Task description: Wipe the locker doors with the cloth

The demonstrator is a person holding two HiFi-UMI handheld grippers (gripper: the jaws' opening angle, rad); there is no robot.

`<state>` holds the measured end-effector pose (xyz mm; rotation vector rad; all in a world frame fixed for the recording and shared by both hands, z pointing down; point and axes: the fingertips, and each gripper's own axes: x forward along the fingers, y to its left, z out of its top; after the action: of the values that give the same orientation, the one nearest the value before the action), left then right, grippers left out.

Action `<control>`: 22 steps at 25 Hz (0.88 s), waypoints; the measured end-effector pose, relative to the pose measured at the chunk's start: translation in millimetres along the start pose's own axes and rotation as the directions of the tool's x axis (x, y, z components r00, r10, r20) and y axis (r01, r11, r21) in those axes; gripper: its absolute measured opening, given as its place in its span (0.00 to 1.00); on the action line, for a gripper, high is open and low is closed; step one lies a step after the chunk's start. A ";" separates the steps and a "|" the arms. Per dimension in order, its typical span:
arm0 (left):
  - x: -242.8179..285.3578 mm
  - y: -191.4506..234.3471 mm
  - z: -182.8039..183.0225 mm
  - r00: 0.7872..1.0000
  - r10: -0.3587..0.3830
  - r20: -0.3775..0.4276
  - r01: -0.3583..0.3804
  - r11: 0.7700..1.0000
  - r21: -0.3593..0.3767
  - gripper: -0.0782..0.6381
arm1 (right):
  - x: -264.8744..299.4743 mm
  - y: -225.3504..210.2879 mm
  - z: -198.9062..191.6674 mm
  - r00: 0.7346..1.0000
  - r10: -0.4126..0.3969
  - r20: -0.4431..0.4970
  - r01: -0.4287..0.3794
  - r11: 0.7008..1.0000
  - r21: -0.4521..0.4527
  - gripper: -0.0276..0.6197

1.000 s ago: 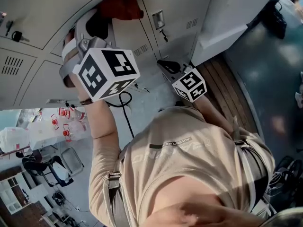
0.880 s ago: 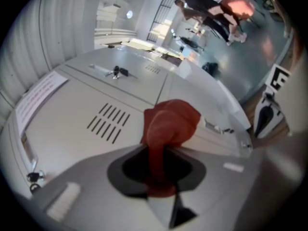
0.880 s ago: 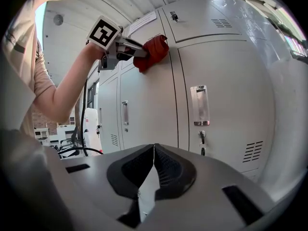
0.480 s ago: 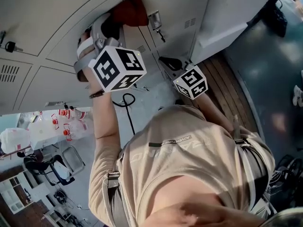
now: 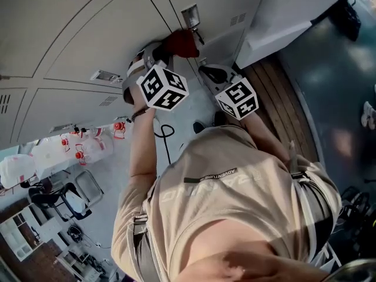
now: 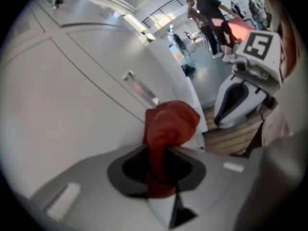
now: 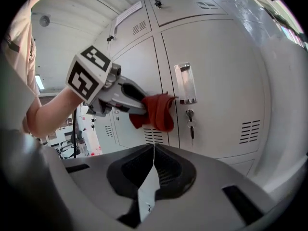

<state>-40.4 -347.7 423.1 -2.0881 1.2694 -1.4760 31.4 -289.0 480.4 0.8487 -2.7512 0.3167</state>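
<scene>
Item: red cloth (image 6: 169, 123), bunched into a wad.
Holder: left gripper (image 5: 168, 49), jaws clamped on the cloth's lower tail.
Cloth relative to the left jaws: one end is pinched between them; the bulk stands straight ahead, past the tips.
Long axis: along the jaws' own line, from the pinch out to the wad.
Contact: the wad appears pressed to a locker door (image 7: 219, 76); the exact touch cannot be told.
Position on door: at the vertical seam between two doors, just beside the metal handle plate (image 7: 185, 83).
Second tool: right gripper (image 7: 153, 159), jaws together on nothing, held back from the lockers and aimed at the same door.
Nearer arm: left, judged to be doing the wipe; the right is idle.
Surface: smooth pale painted metal, upright, broken by seams and vent slots (image 7: 250, 131).
Hazards, judged: the handle plate and the key in the lock (image 7: 191, 120) below it stand proud and could snag the cloth.
Room: door face opens to the far side of the handle; another person's legs show in the background.
</scene>
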 end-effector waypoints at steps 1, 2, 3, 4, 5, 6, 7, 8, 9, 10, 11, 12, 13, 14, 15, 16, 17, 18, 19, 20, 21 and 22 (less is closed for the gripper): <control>10.1 -10.8 -7.7 0.999 -0.036 -0.013 0.035 0.999 -0.013 0.22 | 0.0 -2.1 -2.3 1.000 -0.003 -0.005 0.003 1.000 0.006 0.07; 19.5 -20.9 -15.0 0.997 -0.067 -0.025 0.066 0.997 -0.026 0.22 | 0.0 -4.1 -4.5 1.000 -0.006 -0.009 0.006 1.000 0.009 0.07; 28.2 -30.5 -21.9 0.995 -0.095 -0.035 0.094 0.995 -0.039 0.22 | -0.1 -6.0 -6.6 1.000 -0.010 -0.013 0.010 1.000 0.012 0.07; 36.3 -39.7 -28.4 0.992 -0.121 -0.045 0.119 0.992 -0.052 0.22 | -0.3 -7.9 -8.6 1.000 -0.013 -0.017 0.014 1.000 0.013 0.07; 44.2 -48.4 -34.7 0.988 -0.146 -0.055 0.142 0.988 -0.065 0.22 | -0.5 -9.6 -10.4 1.000 -0.017 -0.021 0.017 1.000 0.015 0.07; 51.7 -56.5 -40.7 0.984 -0.168 -0.064 0.163 0.984 -0.076 0.22 | -1.0 -11.1 -11.8 0.999 -0.020 -0.024 0.021 1.000 0.016 0.07; 58.6 -64.2 -46.2 0.980 -0.186 -0.072 0.180 0.980 -0.085 0.22 | -1.5 -12.3 -13.2 0.999 -0.024 -0.028 0.025 1.000 0.016 0.07; 64.8 -71.2 -51.2 0.976 -0.201 -0.080 0.194 0.977 -0.093 0.22 | -2.1 -13.1 -14.4 0.999 -0.027 -0.032 0.028 0.999 0.016 0.07; 70.3 -77.8 -55.9 0.973 -0.214 -0.087 0.205 0.974 -0.099 0.22 | -2.7 -13.5 -15.5 0.999 -0.029 -0.036 0.030 0.999 0.016 0.07; 75.4 -84.0 -60.4 0.970 -0.225 -0.095 0.215 0.971 -0.104 0.22 | -3.2 -13.4 -16.5 0.999 -0.031 -0.040 0.032 0.999 0.015 0.07; 80.4 -90.1 -64.9 0.967 -0.234 -0.103 0.224 0.969 -0.106 0.22 | -3.6 -13.1 -17.2 0.999 -0.033 -0.043 0.034 0.999 0.014 0.07; 85.6 -96.4 -69.6 0.963 -0.244 -0.111 0.233 0.967 -0.107 0.22 | -4.1 -12.6 -17.7 0.998 -0.036 -0.046 0.037 0.999 0.014 0.07; 90.8 -102.9 -74.5 0.960 -0.254 -0.120 0.242 0.964 -0.107 0.22 | -4.6 -11.8 -18.2 0.998 -0.039 -0.048 0.039 0.999 0.013 0.07; 95.9 -109.4 -79.5 0.956 -0.265 -0.128 0.253 0.962 -0.108 0.22 | -5.1 -10.7 -18.6 0.998 -0.041 -0.050 0.041 0.999 0.010 0.07; 100.6 -115.4 -84.5 0.952 -0.275 -0.135 0.262 0.959 -0.110 0.22 | -5.8 -9.3 -19.0 0.998 -0.042 -0.052 0.043 0.999 0.007 0.07; 104.7 -120.5 -89.1 0.949 -0.283 -0.140 0.268 0.957 -0.115 0.22 | -6.5 -7.6 -19.5 0.998 -0.043 -0.055 0.044 0.999 0.003 0.07; 108.1 -124.4 -93.2 0.947 -0.286 -0.143 0.270 0.955 -0.122 0.22 | -7.5 -5.9 -20.0 0.997 -0.044 -0.058 0.044 0.999 0.000 0.07; 110.6 -127.2 -96.3 0.948 -0.285 -0.144 0.268 0.955 -0.128 0.22 | -8.6 -4.2 -20.7 0.997 -0.044 -0.061 0.044 0.999 -0.004 0.07; 111.8 -129.3 -98.3 0.949 -0.283 -0.141 0.265 0.955 -0.135 0.22 | -10.0 -2.6 -21.3 0.997 -0.045 -0.064 0.044 0.999 -0.008 0.07; 111.1 -131.1 -98.8 0.950 -0.282 -0.131 0.263 0.953 -0.148 0.22 | -11.7 -0.9 -21.9 0.997 -0.045 -0.066 0.044 0.999 -0.012 0.07; 108.0 -133.0 -97.6 0.951 -0.287 -0.112 0.266 0.949 -0.171 0.22 | -13.1 1.1 -22.3 0.997 -0.045 -0.069 0.044 0.999 -0.016 0.07; 102.5 -135.1 -95.1 0.952 -0.297 -0.079 0.275 0.939 -0.207 0.22 | -14.1 3.5 -22.7 0.997 -0.044 -0.071 0.043 0.999 -0.019 0.07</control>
<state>-47.3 -327.7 616.4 -2.4368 1.2314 -1.6660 44.4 -272.6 497.2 0.8745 -2.6623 0.3078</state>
